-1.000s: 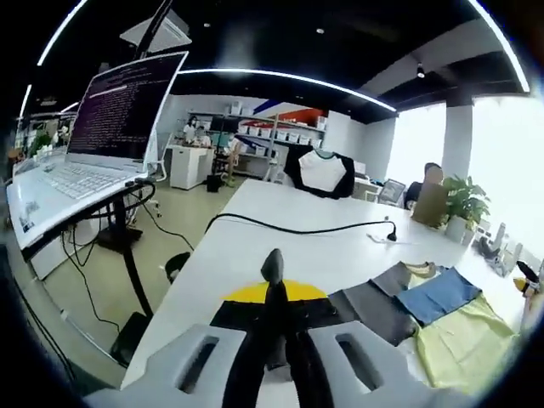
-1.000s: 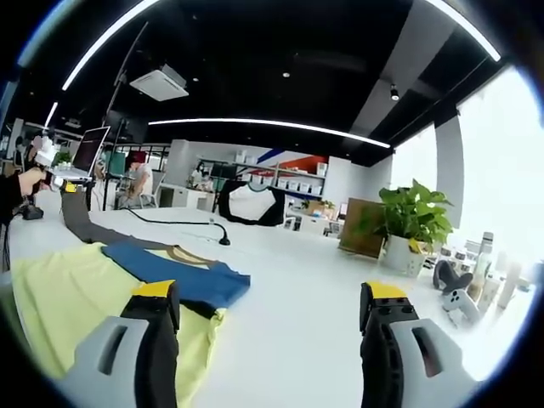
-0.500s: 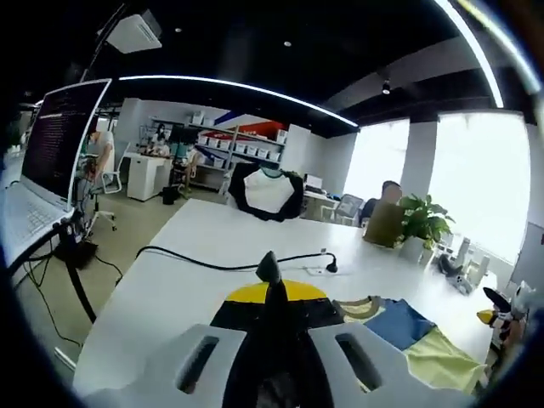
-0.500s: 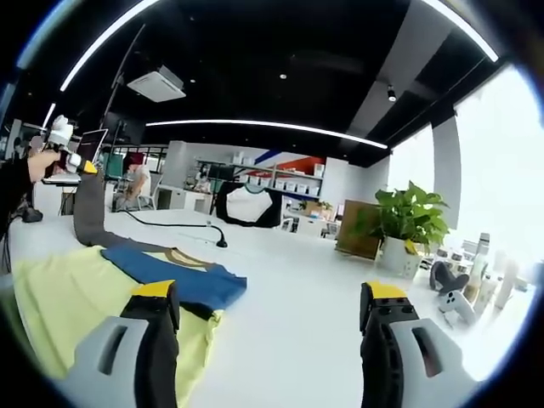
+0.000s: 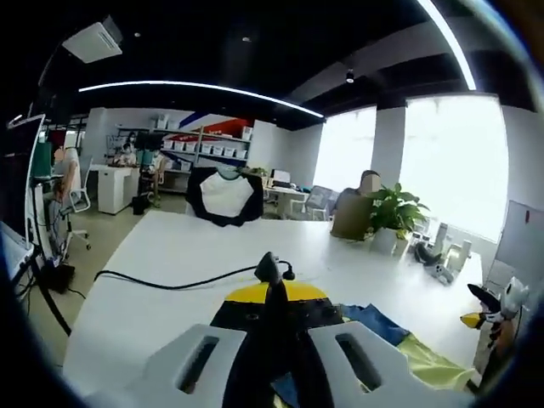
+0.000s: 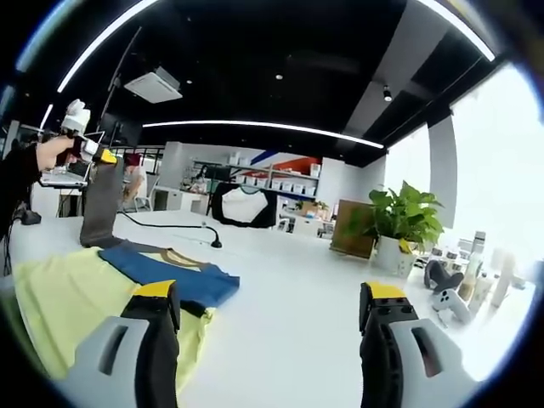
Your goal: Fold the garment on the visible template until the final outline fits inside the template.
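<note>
The garment lies on the white table (image 6: 289, 289), with a blue part (image 6: 174, 270) bearing a tan collar and a pale yellow part (image 6: 64, 306). Its dark grey part (image 6: 104, 204) hangs lifted off the table, pinched by my left gripper (image 6: 95, 155), which a hand holds at the upper left. In the left gripper view, the left gripper (image 5: 270, 272) is shut with dark cloth between its jaws; the blue part (image 5: 374, 316) and yellow part (image 5: 429, 364) lie below at the right. My right gripper (image 6: 270, 336) stands open above the table, right of the garment, with nothing in it.
A black cable (image 5: 170, 281) runs across the table (image 5: 170, 246) to a small stand (image 6: 216, 243). A black-and-white shirt (image 5: 223, 194) hangs at the far end. A potted plant (image 6: 399, 223) and small toy figures (image 5: 501, 308) stand at the right side.
My left gripper has risen, pulling the grey part up from the table until it hangs upright. The left view has swung right, away from the laptop. The right gripper has stayed put.
</note>
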The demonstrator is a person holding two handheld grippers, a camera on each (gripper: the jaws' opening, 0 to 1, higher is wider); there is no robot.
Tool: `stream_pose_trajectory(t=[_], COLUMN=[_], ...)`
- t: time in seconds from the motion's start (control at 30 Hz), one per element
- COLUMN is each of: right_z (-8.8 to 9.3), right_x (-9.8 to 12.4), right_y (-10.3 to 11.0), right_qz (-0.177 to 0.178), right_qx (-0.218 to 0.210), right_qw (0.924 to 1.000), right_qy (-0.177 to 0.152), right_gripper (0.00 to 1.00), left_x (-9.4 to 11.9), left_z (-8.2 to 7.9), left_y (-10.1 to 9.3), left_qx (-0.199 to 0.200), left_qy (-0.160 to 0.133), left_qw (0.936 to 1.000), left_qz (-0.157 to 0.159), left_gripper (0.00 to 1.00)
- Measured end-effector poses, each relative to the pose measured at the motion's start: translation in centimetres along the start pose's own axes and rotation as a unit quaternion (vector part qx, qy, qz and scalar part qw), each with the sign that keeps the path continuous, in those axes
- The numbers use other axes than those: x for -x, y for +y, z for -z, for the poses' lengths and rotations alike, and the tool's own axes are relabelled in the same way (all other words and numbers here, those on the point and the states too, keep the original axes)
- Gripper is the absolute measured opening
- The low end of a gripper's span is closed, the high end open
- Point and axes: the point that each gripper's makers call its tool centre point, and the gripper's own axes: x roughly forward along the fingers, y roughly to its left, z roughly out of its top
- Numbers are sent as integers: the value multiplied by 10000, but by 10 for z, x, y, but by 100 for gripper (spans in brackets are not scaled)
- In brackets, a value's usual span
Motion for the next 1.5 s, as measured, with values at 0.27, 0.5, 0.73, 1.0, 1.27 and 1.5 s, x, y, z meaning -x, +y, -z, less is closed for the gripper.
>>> stream_pose_trajectory(t=[0.27, 0.5, 0.73, 1.0, 1.27, 1.5], right_z=[3, 2, -1, 0, -1, 1], right_x=[1, 7, 11, 14, 14, 12], right_y=[6, -3, -9, -11, -15, -15], right_qz=[-96, -34, 27, 58, 75, 89], right_qx=[-37, -108, -160, -185, -221, -202], right_qw=[9999, 9999, 9999, 9998, 9997, 9997], right_qy=[48, 46, -3, 7, -2, 47], right_gripper=[89, 89, 89, 89, 88, 89], left_x=[-28, -64, -84, -97, -109, -128], left_z=[-13, -13, 0, 28, 52, 94], left_y=[-38, -71, -100, -133, -157, -168], left_qx=[-146, -210, 80, -69, -337, -536], left_qy=[41, 139, 216, 453, 604, 1164], left_qw=[9995, 9986, 9969, 9929, 9893, 9830], left_qz=[287, 464, 752, 1095, 1286, 1314], left_gripper=[3, 3, 3, 3, 3, 3])
